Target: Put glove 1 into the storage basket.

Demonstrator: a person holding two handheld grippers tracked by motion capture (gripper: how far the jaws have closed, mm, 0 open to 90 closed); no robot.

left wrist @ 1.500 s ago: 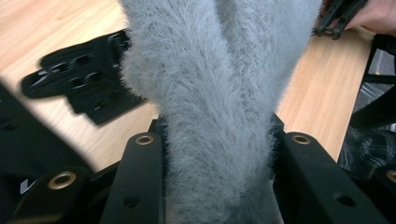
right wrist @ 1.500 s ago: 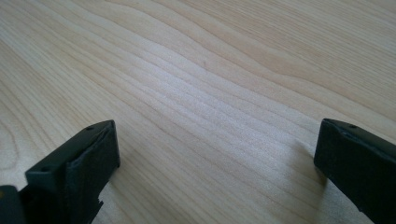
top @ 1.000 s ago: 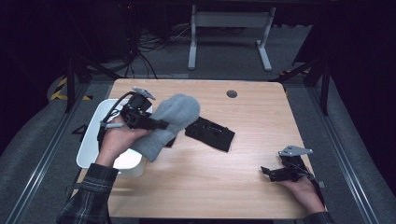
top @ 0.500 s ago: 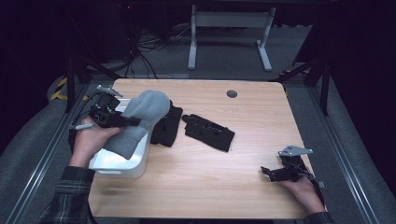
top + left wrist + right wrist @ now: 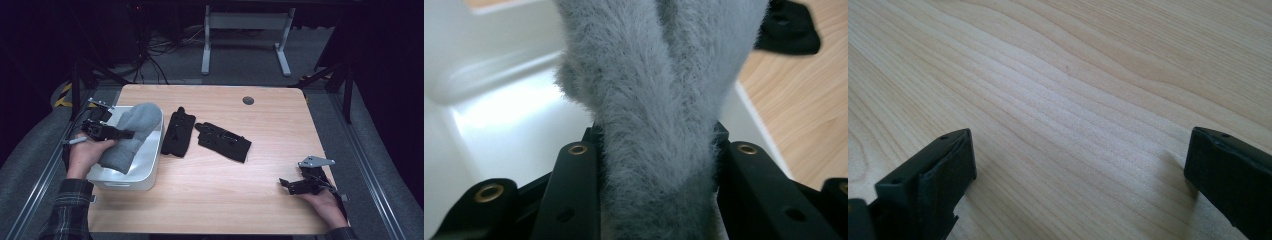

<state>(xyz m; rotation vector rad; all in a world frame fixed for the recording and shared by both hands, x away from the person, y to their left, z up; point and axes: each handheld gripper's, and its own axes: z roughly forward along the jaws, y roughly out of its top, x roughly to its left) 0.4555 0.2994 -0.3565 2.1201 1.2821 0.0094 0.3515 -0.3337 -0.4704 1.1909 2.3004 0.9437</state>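
Observation:
A fuzzy grey sock (image 5: 131, 136) hangs over the white bin (image 5: 148, 165) at the table's left, its lower end down inside the bin. My left gripper (image 5: 120, 134) is shut on it; in the left gripper view the grey sock (image 5: 659, 115) is squeezed between both black jaws above the white bin (image 5: 509, 125) floor. Two black gloves lie flat mid-table: one glove (image 5: 178, 132) beside the bin, the other glove (image 5: 223, 141) to its right. My right gripper (image 5: 287, 184) rests open near the front right, with bare wood (image 5: 1073, 125) between its jaws.
A dark round grommet (image 5: 248, 100) sits near the table's far edge. A metal stand (image 5: 245, 37) and cables lie on the floor beyond the table. A black glove's corner (image 5: 786, 30) shows past the bin's rim.
My left gripper has carried the grey sock leftward and down, from above the table beside the gloves to over the white bin. The right gripper has stayed still.

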